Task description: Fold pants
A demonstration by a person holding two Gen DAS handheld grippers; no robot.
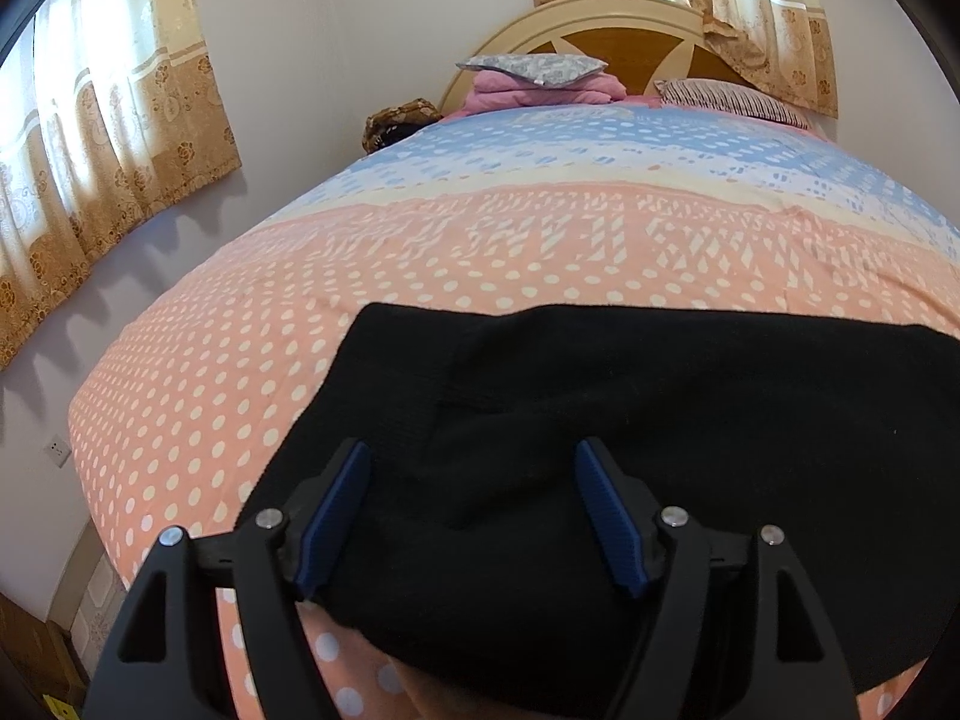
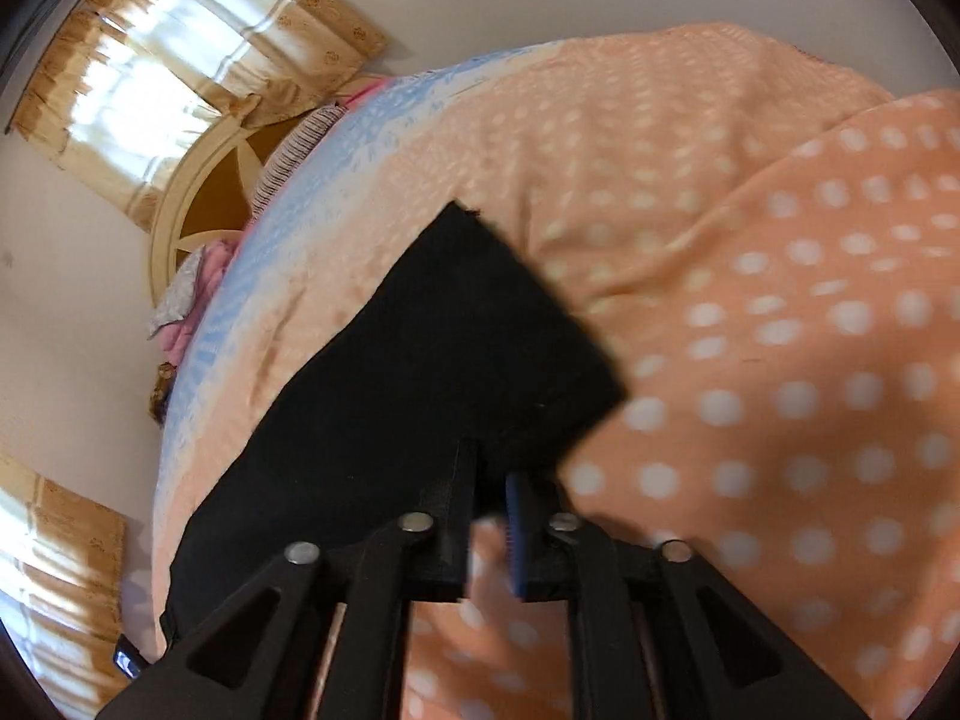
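Black pants point(image 1: 600, 450) lie flat on the dotted bedspread point(image 1: 420, 252), with both your grippers at them.

Your left gripper point(image 1: 474, 462) hangs over the near end of the pants with its 2 blue pads point(image 1: 336, 516) spread wide, cloth lying below and between them, neither pad pressing on it. Your right gripper point(image 2: 489, 480) has its jaws nearly together at the pants' point(image 2: 432, 360) edge; the view is blurred, so you cannot tell whether cloth is pinched. Ahead of both grippers, pillows point(image 1: 534, 69) sit by the headboard point(image 1: 630, 30).
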